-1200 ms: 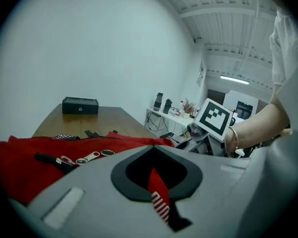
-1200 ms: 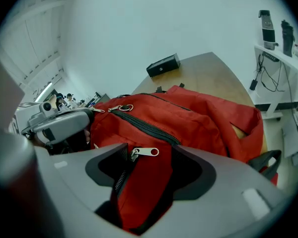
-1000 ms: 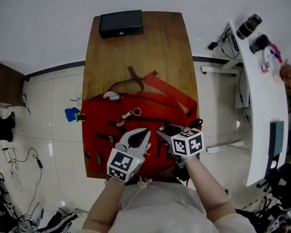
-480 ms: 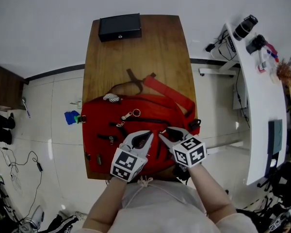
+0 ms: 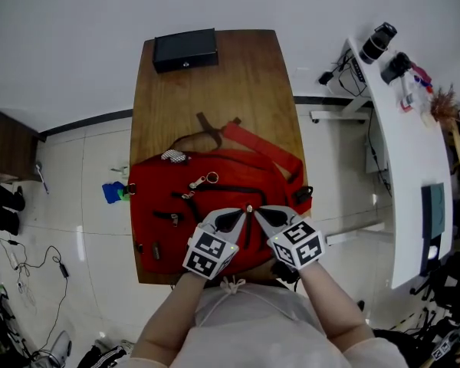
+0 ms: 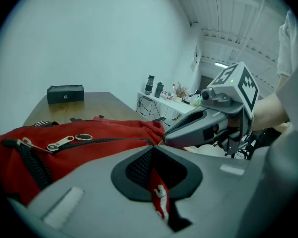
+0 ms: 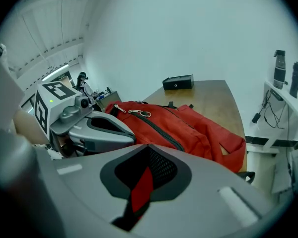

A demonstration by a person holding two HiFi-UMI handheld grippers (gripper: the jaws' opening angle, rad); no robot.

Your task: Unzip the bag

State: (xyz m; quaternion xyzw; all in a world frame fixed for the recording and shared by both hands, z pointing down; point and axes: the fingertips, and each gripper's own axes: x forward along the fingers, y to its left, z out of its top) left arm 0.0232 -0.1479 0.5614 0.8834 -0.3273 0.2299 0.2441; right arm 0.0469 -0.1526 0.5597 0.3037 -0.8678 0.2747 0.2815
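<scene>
Head view: left gripper and right gripper, tips nearly touching, sit over the bag lying beneath both. Left pinches a tab; right pinches a strip.

Our forearms enter the head view from below, the left forearm from 7 o'clock and the right forearm from 5 o'clock. The left gripper points toward 1 o'clock and the right gripper toward 11 o'clock, so their tips nearly touch at 12. Both have their jaws closed: the left pinches a red tab, the right a red strip.
</scene>
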